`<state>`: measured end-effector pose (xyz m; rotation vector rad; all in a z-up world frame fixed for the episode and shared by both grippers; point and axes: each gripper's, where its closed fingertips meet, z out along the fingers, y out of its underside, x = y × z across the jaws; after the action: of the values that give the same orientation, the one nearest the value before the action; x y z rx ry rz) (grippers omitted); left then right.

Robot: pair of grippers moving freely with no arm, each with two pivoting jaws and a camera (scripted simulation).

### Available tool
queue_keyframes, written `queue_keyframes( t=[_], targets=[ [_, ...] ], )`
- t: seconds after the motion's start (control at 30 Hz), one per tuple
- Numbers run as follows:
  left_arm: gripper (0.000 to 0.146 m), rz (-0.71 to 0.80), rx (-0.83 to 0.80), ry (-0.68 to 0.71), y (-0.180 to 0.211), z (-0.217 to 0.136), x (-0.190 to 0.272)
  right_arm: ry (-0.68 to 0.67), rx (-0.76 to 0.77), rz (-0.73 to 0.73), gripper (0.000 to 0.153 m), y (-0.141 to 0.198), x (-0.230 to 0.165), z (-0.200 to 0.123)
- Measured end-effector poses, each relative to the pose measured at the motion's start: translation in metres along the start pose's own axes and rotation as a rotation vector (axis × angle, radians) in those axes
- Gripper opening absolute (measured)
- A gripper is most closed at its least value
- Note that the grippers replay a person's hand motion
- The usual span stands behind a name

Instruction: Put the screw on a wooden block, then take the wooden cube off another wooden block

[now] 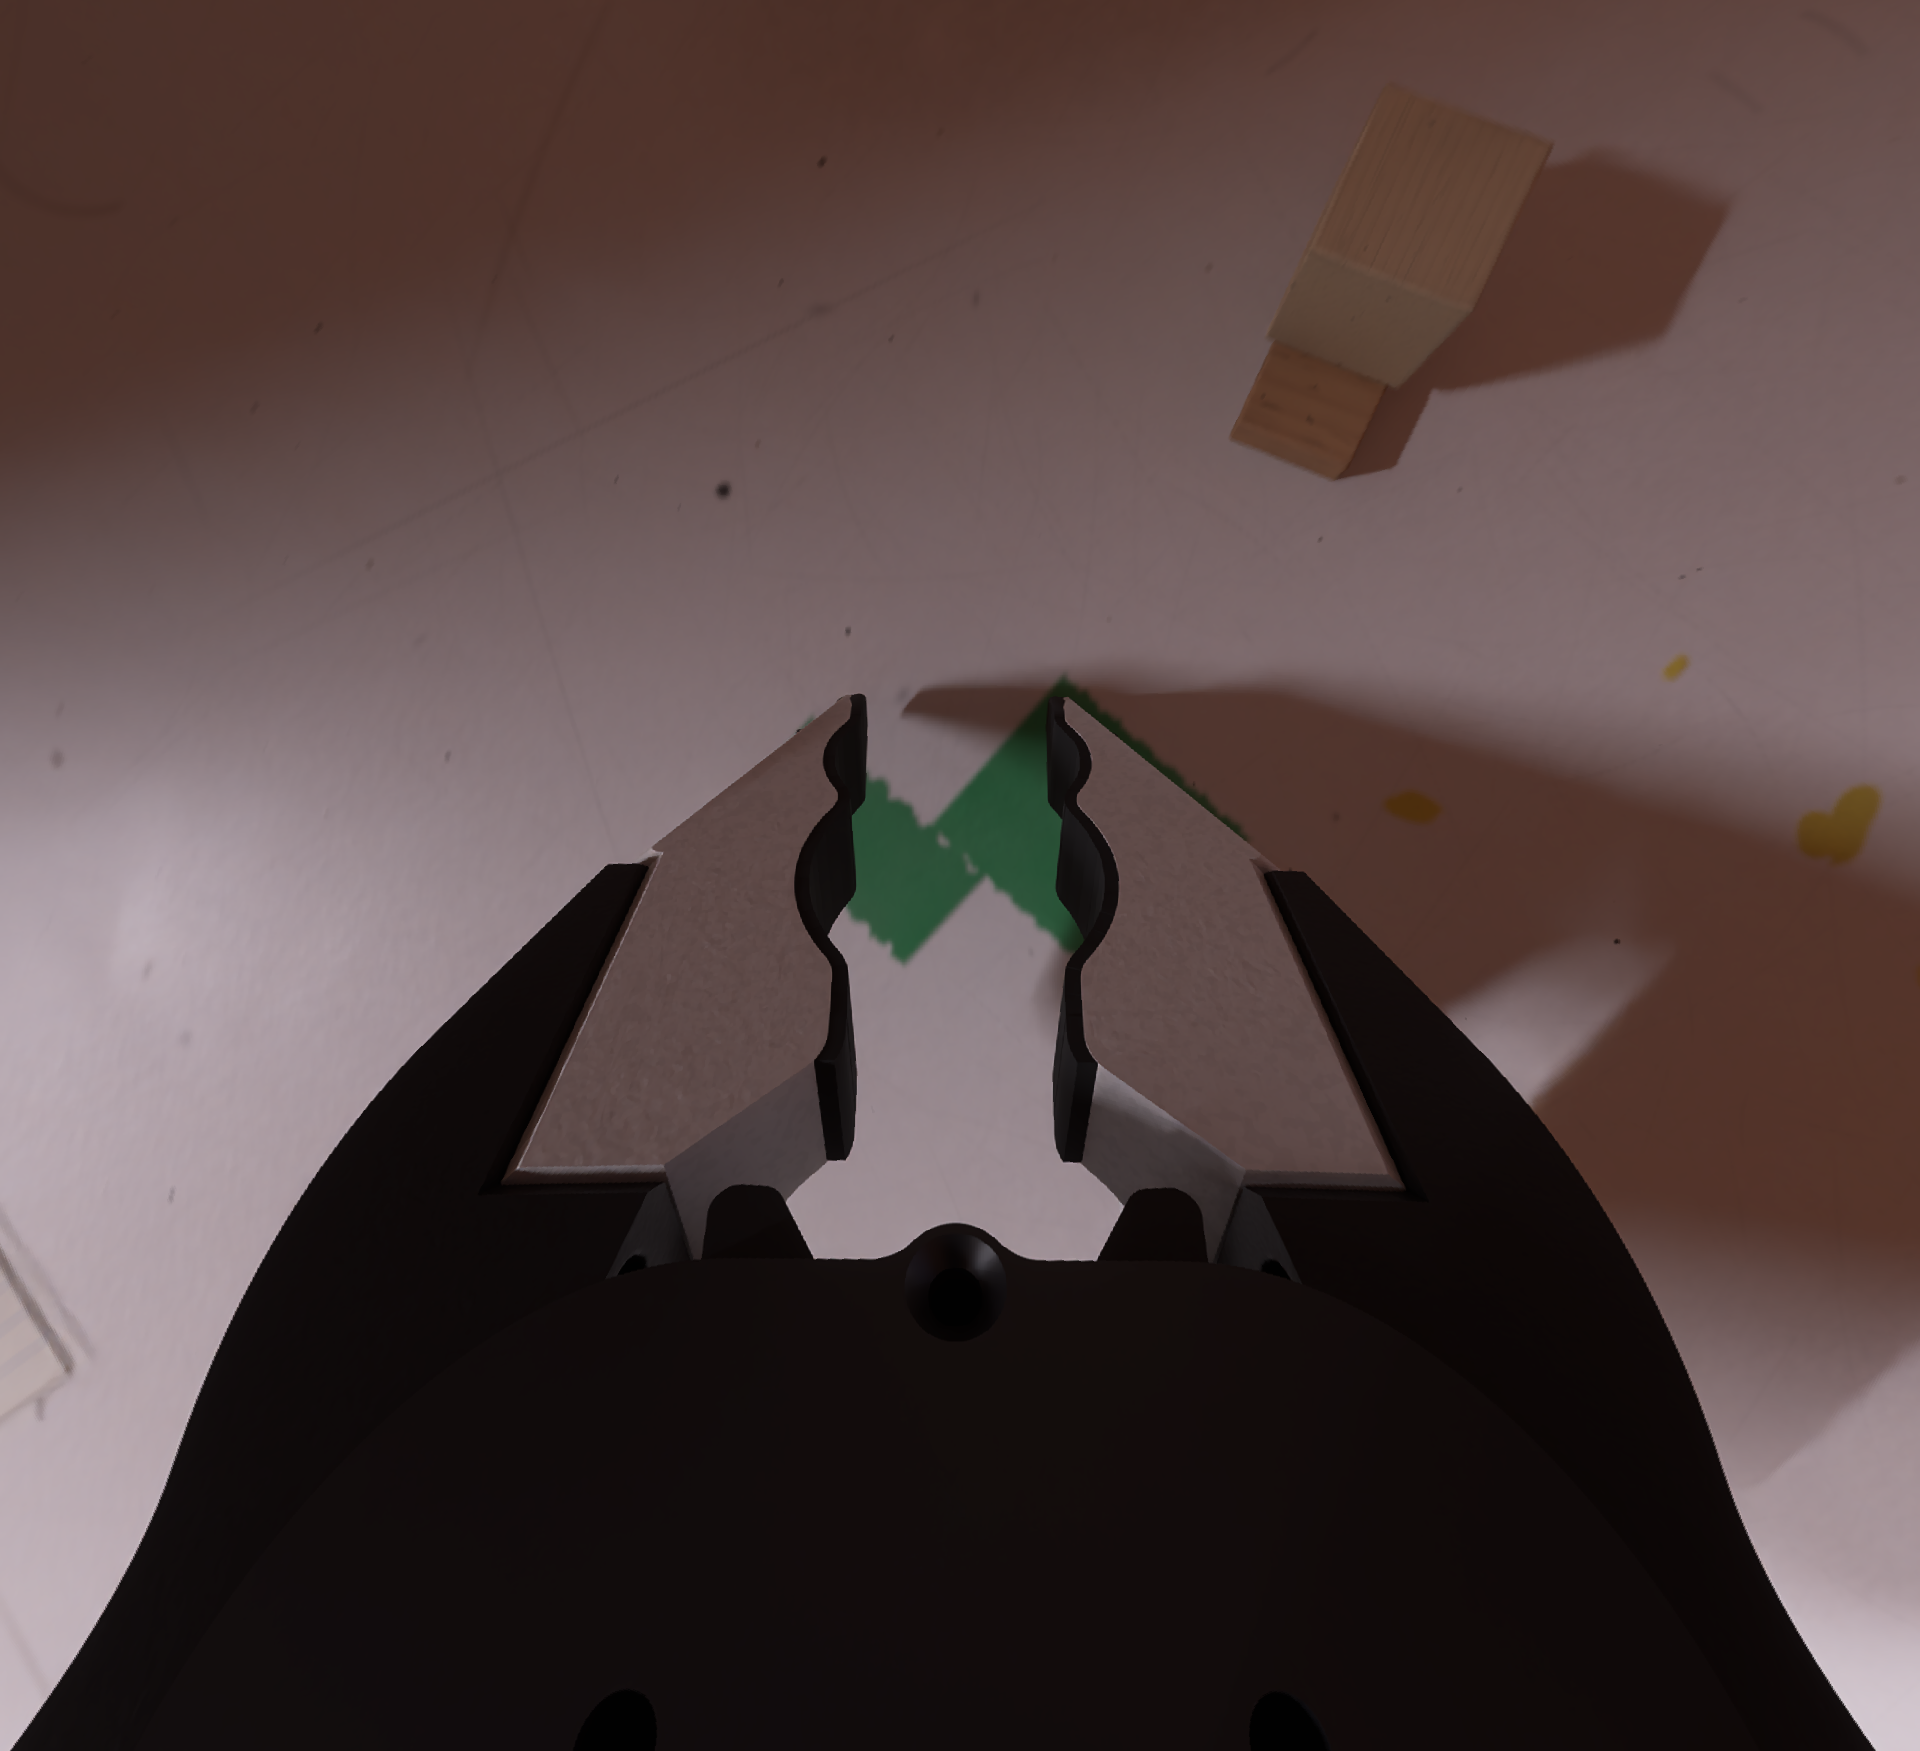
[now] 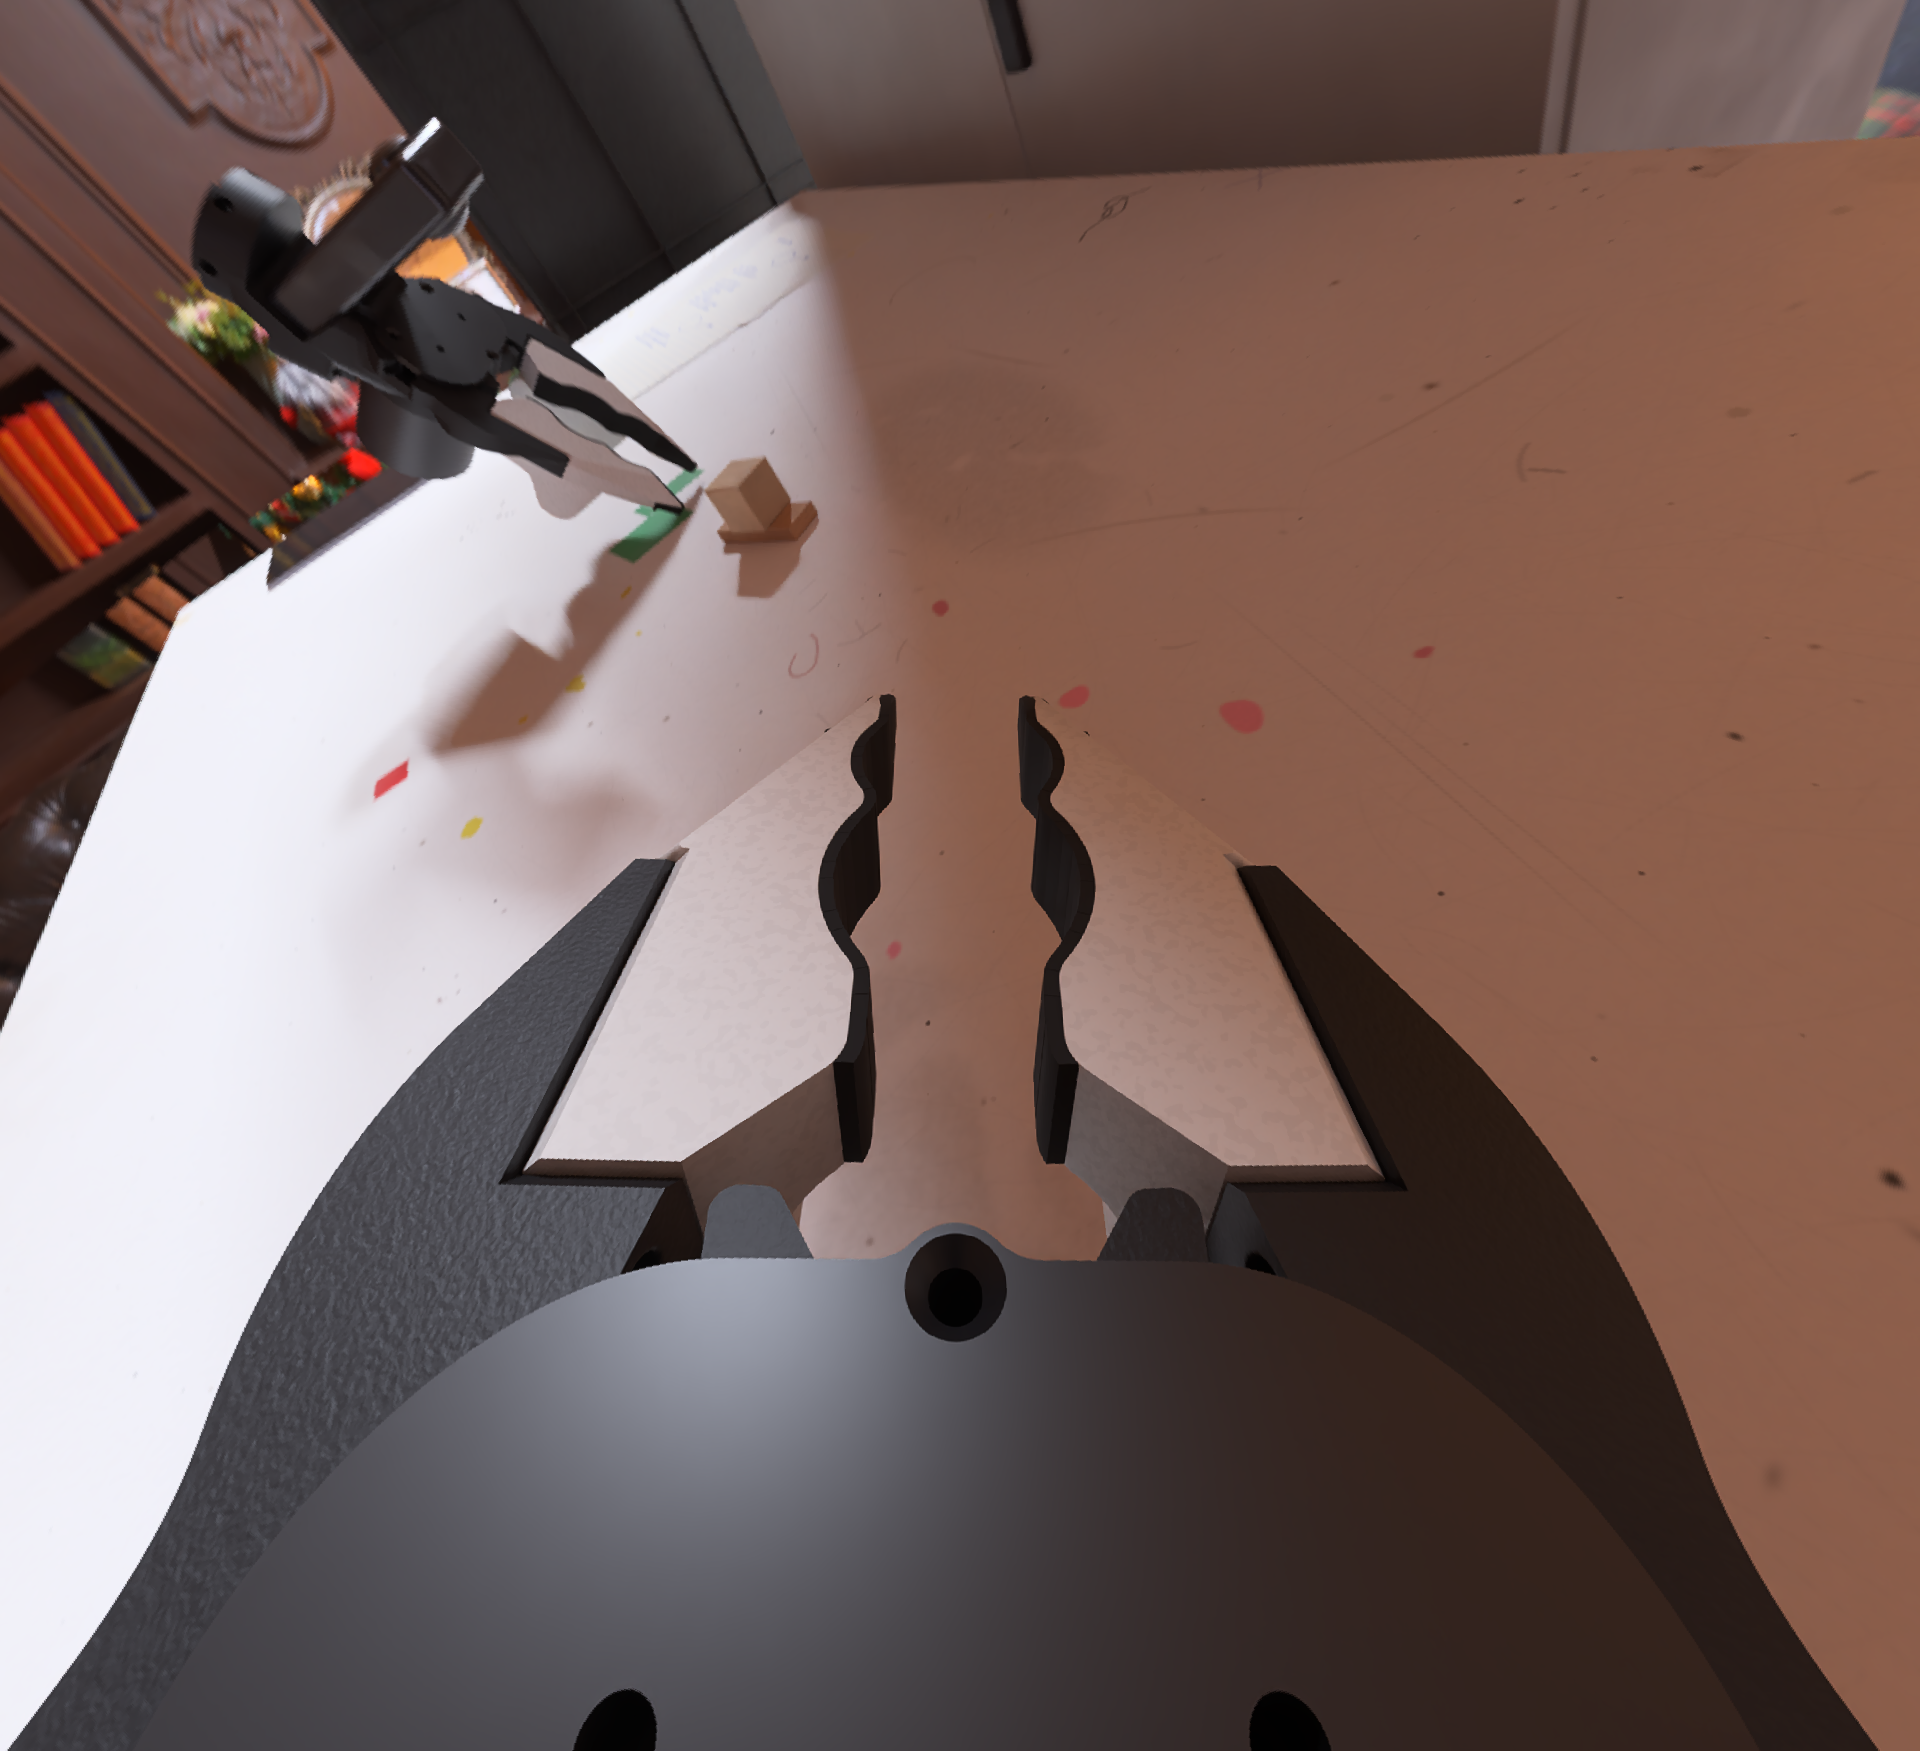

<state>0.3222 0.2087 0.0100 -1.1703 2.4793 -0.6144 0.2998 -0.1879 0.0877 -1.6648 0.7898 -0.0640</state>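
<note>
A pale wooden cube [image 1: 1403,247] rests on a flat wooden block [image 1: 1309,418] on the white table, ahead and to the right of my left gripper [image 1: 958,709]. The left gripper is open and empty, its tips low over a green tape mark [image 1: 966,828]. In the right wrist view the cube [image 2: 748,488] and the block [image 2: 798,525] lie far ahead on the left, with the left gripper [image 2: 681,488] just left of them. My right gripper [image 2: 956,706] is open and empty above bare table. No screw shows in either view.
Red, pink and yellow paint spots [image 2: 1242,716] dot the table. The table's left edge [image 2: 125,693] runs beside a dark bookshelf [image 2: 73,496]. A black cabinet [image 2: 561,80] stands beyond the far edge. A pale flat object [image 1: 21,1327] lies at the left.
</note>
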Motion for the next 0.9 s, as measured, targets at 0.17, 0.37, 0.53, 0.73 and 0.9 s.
queue_keyframes(
  t=[0.17, 0.37, 0.53, 0.73, 0.9],
  targets=[
    [0.04, -0.022, 0.01, -0.084, 0.007, -0.01, 0.011, -0.016, -0.021, -0.036, 0.023, 0.003, -0.006, 0.002],
    [0.059, 0.201, 0.14, 0.013, -0.045, -0.03, 0.062, -0.048, 0.008, -0.013, 0.023, -0.001, -0.009, -0.001],
    [0.067, 0.356, -0.026, 0.105, -0.07, -0.003, 0.07, -0.083, 0.067, 0.025, 0.024, -0.007, -0.011, -0.008],
    [0.049, 0.38, -0.191, 0.152, -0.069, 0.02, 0.067, -0.117, 0.11, 0.077, 0.024, -0.013, -0.01, -0.013],
    [0.028, 0.403, -0.244, 0.165, -0.062, 0.017, 0.067, -0.136, 0.091, 0.08, 0.025, -0.011, -0.012, -0.011]
  ],
)
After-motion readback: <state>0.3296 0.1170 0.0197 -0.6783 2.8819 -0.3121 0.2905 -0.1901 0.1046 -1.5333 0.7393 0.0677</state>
